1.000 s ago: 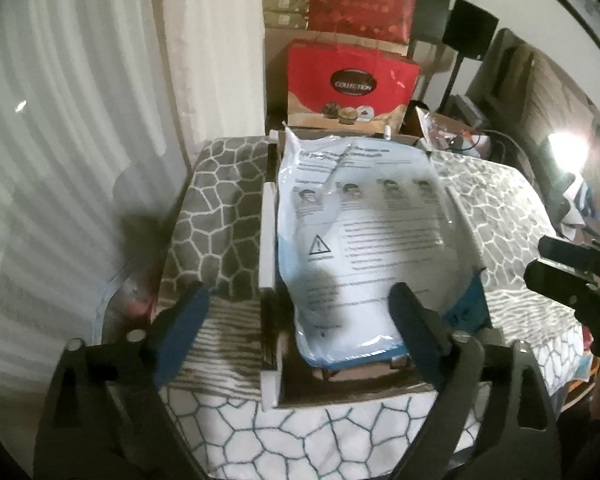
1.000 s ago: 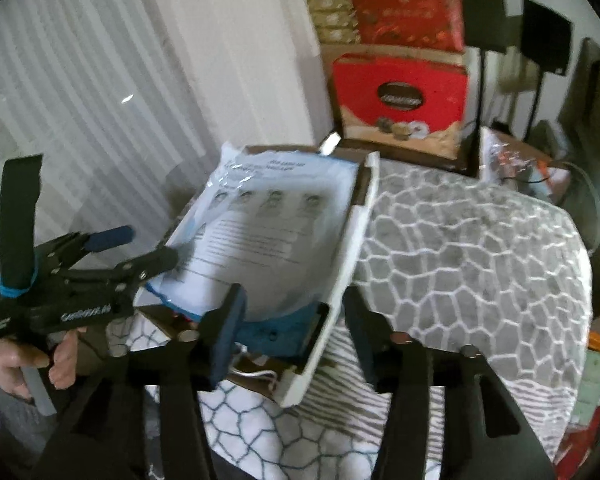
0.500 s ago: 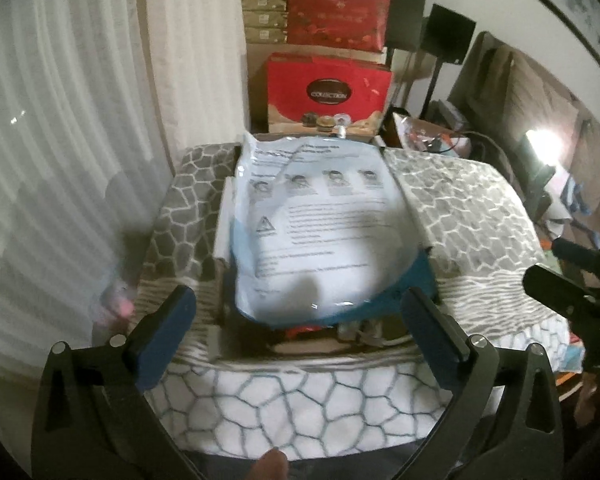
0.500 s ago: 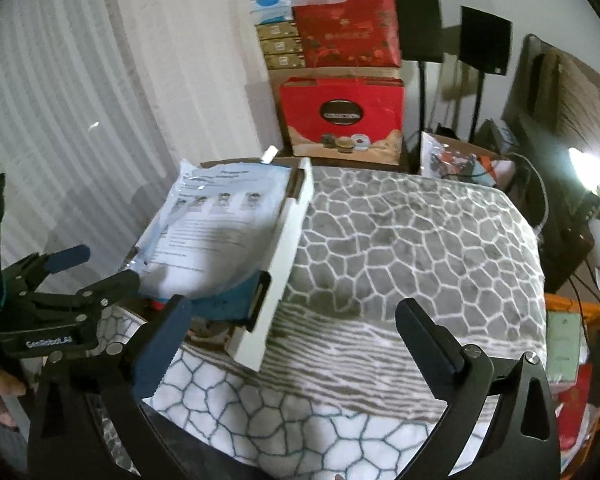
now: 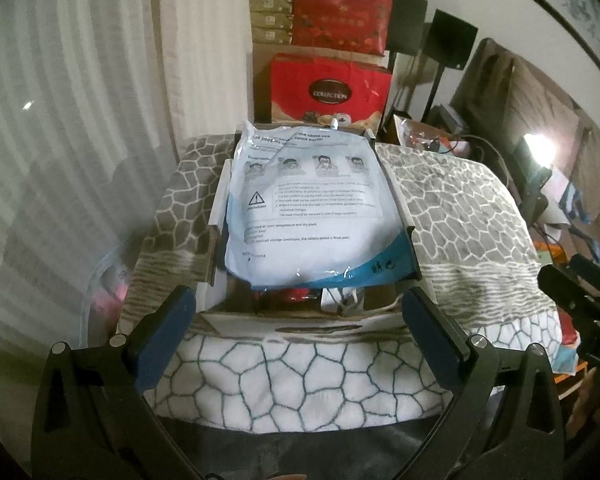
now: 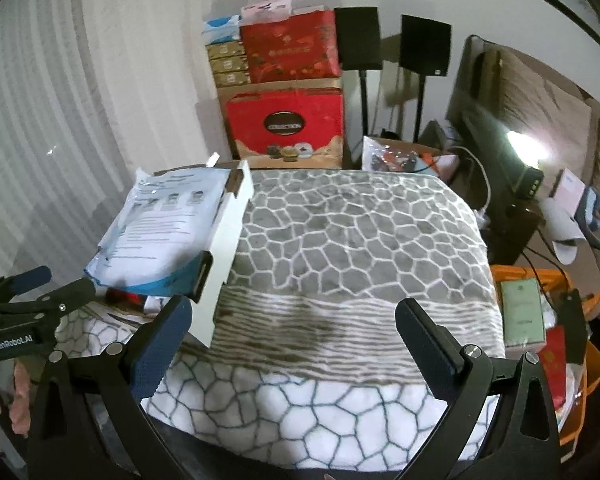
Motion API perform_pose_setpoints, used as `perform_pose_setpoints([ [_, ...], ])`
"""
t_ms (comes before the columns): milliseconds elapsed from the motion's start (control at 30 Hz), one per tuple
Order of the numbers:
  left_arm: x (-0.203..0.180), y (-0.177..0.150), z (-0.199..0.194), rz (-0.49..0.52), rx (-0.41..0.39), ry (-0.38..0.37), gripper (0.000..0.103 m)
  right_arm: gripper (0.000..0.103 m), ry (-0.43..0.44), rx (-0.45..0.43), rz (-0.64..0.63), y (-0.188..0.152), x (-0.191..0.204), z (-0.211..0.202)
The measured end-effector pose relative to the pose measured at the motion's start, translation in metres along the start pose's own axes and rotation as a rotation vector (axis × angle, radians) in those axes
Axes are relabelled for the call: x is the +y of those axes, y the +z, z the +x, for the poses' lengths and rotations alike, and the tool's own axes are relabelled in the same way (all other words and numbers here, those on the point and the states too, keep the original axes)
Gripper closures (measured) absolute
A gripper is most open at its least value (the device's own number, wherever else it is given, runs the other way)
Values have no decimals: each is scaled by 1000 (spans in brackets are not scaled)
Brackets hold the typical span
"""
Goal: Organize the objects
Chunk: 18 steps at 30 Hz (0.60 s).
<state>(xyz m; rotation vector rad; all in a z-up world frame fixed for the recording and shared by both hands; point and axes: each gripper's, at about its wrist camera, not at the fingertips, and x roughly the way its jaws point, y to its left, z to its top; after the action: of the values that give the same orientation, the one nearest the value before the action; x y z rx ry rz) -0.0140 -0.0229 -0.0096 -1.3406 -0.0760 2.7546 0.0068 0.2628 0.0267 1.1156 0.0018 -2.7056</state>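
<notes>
An open cardboard box with white flaps sits on a grey and white patterned blanket. A white and blue plastic bag of face masks lies across its top, and small items show beneath it. My left gripper is open just in front of the box's near wall, with nothing between its fingers. In the right wrist view, the box and the bag are at the left. My right gripper is open over bare blanket beside the box. The left gripper shows at the far left.
Red gift boxes and cartons are stacked against the wall behind the blanket. Two black speakers on stands stand beside them. A curtain hangs at the left. A lit lamp and an orange crate crowd the right side.
Both grippers drew back from the box. The right jaws, narrower around the box's right flap before, spread wide and swung right over the blanket. The left jaws widened a little.
</notes>
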Motion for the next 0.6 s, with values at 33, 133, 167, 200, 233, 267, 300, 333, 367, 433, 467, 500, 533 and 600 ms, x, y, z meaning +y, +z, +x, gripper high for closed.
perform_pose_setpoints([
  [33, 0, -1, -1, 0, 0, -1, 0, 0, -7, -5, 4, -3, -2, -3],
  [133, -1, -6, -3, -3, 1, -2, 0, 0, -30, -18, 12, -8, -4, -8],
  [167, -2, -7, -3, -2, 1, -2, 0, 0, -35, -21, 15, -9, -5, -9],
  [200, -3, -8, -4, -1, 1, -1, 0, 0, -41, -24, 17, -11, -6, -11],
  [233, -3, -9, -5, -1, -1, 2, 0, 0, -43, -25, 18, -12, -6, -11],
  [267, -3, -10, -6, 0, -2, 5, 0, 0, -45, -25, 20, -14, -6, -12],
  [300, -3, -10, -6, 1, -2, 8, 0, 0, -47, -25, 22, -15, -7, -12],
  [333, -4, -11, -6, 1, -3, 10, 0, 0, -48, -23, 24, -16, -7, -12],
  [367, -4, -11, -6, -1, -4, 8, 0, 0, -49, -17, 28, -18, -8, -11],
  [433, -4, -12, -5, -1, -6, 11, 0, 0, -47, -9, 35, -21, -10, -9],
  [467, -4, -13, -5, -2, -5, 14, 0, 0, -50, -6, 37, -22, -10, -8],
  [500, -5, -14, -4, -2, -4, 16, 0, 0, -54, -4, 39, -23, -10, -8],
  [533, -5, -15, -3, 1, -2, 19, 0, 0, -57, -4, 38, -24, -10, -8],
  [600, -7, -16, -2, 7, -2, 20, 0, 0, -67, -6, 37, -25, -10, -8],
])
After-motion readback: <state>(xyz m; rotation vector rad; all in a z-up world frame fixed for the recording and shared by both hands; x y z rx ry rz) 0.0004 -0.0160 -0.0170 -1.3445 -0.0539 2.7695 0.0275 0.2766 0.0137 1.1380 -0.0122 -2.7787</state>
